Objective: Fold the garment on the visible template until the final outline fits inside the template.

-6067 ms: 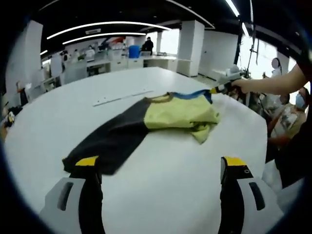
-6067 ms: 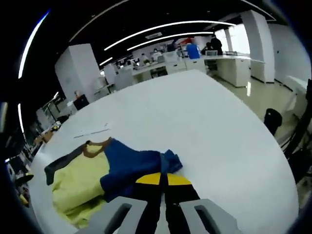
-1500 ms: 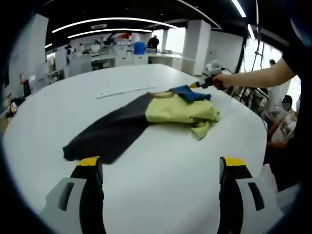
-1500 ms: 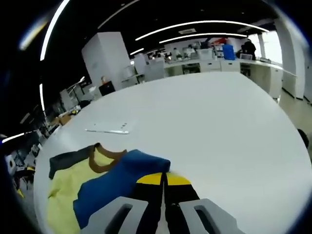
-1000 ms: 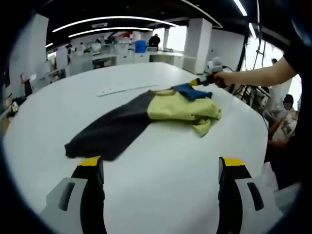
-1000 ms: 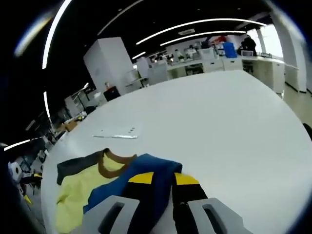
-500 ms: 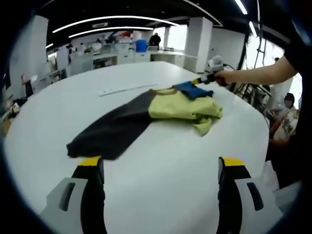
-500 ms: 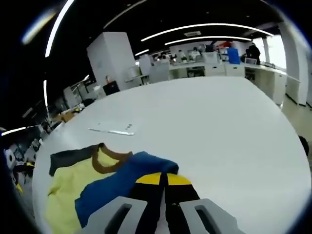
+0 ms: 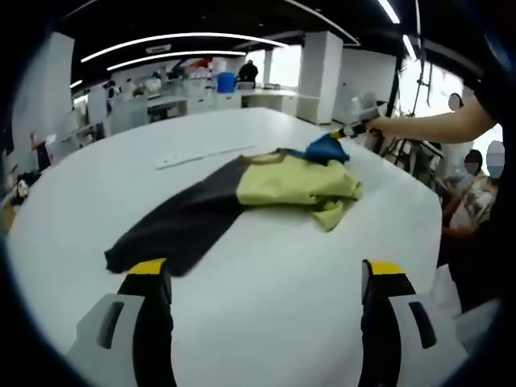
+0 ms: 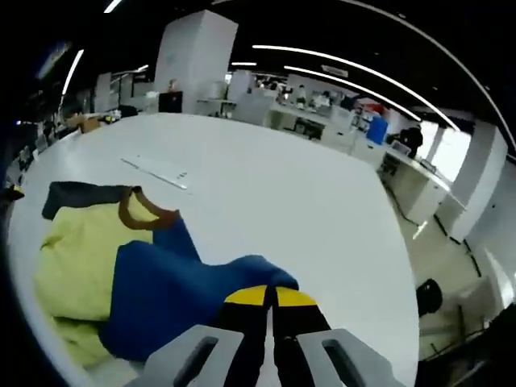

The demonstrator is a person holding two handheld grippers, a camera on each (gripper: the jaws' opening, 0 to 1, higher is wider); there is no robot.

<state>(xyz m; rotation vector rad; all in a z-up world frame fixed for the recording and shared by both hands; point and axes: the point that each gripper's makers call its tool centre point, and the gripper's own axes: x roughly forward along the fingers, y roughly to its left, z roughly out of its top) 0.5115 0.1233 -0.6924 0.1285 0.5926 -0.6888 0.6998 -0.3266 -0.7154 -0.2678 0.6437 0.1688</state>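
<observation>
A garment with a dark grey part (image 9: 181,218), a yellow part (image 9: 292,180) and a blue part (image 9: 328,147) lies crumpled on the white table (image 9: 266,282). My left gripper (image 9: 266,278) stands open near the table's front, short of the dark end. My right gripper (image 10: 269,300) is shut on the blue part (image 10: 165,290), which is lifted off the yellow part (image 10: 76,246). The brown collar (image 10: 137,214) lies beside it. From the left gripper view the right gripper (image 9: 355,127) is at the far right, held by a person's hand.
A thin white strip (image 9: 201,155) lies on the table behind the garment, also in the right gripper view as a strip (image 10: 157,171). People stand at the table's right edge (image 9: 476,185). Desks and pillars fill the background.
The right gripper has lifted and pulled the blue part up and away from the yellow part. The left gripper has barely moved.
</observation>
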